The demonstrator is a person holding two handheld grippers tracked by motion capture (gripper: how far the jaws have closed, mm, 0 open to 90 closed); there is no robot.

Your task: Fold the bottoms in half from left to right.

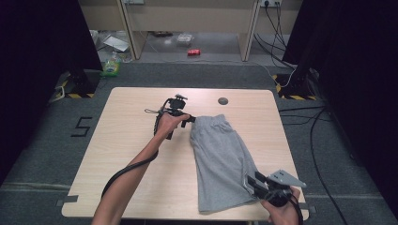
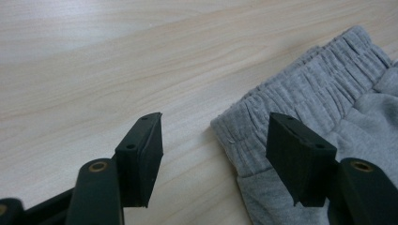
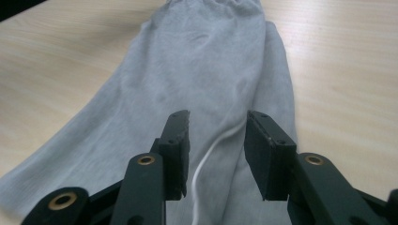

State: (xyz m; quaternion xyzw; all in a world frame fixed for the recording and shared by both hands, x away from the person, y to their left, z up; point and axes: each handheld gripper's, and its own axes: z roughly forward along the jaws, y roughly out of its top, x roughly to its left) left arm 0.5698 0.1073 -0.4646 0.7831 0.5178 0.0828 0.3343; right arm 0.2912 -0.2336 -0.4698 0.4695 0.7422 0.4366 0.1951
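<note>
The right claw, nearest the camera at the table's near edge, sits at about five o'clock on the pale wooden table, its jaws standing partly apart over the hem end of the grey cotton shorts. In the right gripper view the two black pads are clear of the cloth on either side, with a thin white drawstring running up between them; nothing is pinched.

The shorts lie flat and folded lengthwise, reaching from the table's centre down toward five o'clock, the elastic waistband at the far end and the leg hems near the front edge.

The left claw is at the waistband, roughly at the table's centre, pointing toward three o'clock. In the left gripper view its jaws are spread wide: one pad is over bare wood, the other over the gathered waistband corner, and the cloth is not clamped.

A small dark round grommet is set in the tabletop toward twelve o'clock, apart from the shorts.
</note>
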